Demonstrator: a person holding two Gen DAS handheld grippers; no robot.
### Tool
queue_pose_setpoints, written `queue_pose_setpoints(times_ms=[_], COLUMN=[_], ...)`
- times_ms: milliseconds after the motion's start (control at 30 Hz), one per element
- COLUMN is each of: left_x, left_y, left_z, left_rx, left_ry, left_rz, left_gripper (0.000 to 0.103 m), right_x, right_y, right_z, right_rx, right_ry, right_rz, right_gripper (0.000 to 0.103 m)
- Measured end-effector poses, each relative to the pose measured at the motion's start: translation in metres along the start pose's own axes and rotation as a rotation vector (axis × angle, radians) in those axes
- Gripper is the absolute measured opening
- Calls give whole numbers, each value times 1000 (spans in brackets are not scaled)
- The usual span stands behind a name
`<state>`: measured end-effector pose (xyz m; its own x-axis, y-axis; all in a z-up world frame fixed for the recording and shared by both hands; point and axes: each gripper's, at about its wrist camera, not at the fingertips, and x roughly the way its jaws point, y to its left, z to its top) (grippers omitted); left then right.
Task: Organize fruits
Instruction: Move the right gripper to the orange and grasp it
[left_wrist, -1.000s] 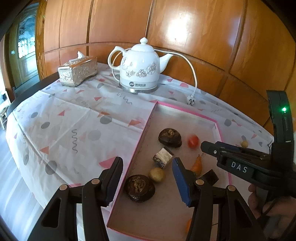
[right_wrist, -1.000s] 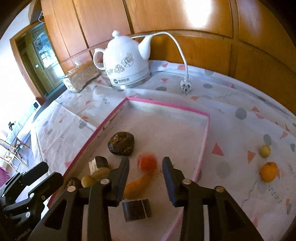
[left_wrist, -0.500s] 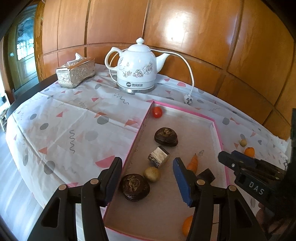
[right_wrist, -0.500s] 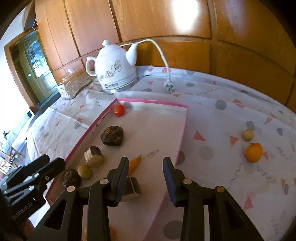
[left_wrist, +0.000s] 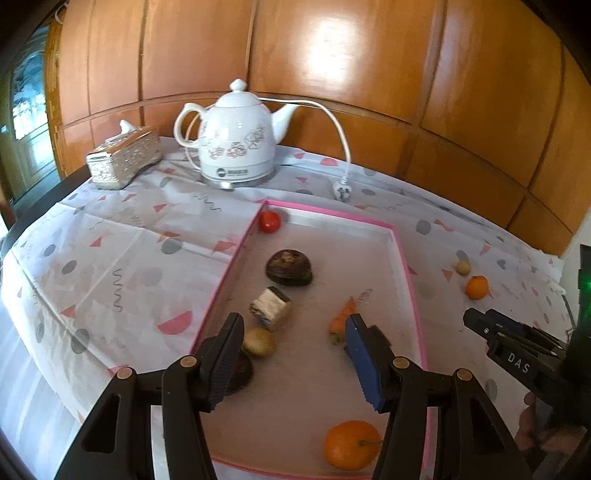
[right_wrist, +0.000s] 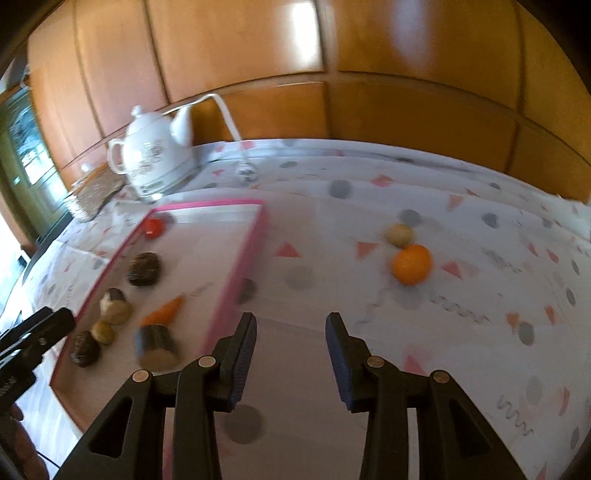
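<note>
Ahead of the left gripper's (left_wrist: 293, 354) open, empty fingers, the pink-rimmed shallow tray (left_wrist: 404, 258) held a red tomato (left_wrist: 269, 221), dark fruits and an orange (left_wrist: 351, 445), while the right gripper (right_wrist: 291, 354), equally open, faced a second orange (right_wrist: 411, 264) on the desk.

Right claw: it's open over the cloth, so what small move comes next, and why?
Probably ease the right claw forward and to its right toward the orange. That fruit and the small tan ball touching it lie on the cloth outside the pink tray, and the claw is open and empty.
</note>
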<state>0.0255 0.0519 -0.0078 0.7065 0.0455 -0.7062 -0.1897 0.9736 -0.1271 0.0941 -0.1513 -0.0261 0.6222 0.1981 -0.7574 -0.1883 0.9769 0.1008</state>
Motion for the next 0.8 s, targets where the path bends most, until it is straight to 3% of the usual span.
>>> queue_pose_setpoints(times_ms=[433, 733, 800], left_x=[7, 12, 13], left_y=[-54, -77, -81], left_z=[2, 2, 3], left_rx=[115, 173, 182], left_ry=[22, 32, 34], left_rz=[-97, -130, -137], left_gripper=[58, 58, 58], right_x=[5, 43, 51], right_y=[-81, -103, -101], right_z=[-2, 25, 31], right_rx=[139, 177, 180], right_ry=[-32, 29, 30], right_rz=[-132, -72, -51], right_gripper=[39, 40, 49])
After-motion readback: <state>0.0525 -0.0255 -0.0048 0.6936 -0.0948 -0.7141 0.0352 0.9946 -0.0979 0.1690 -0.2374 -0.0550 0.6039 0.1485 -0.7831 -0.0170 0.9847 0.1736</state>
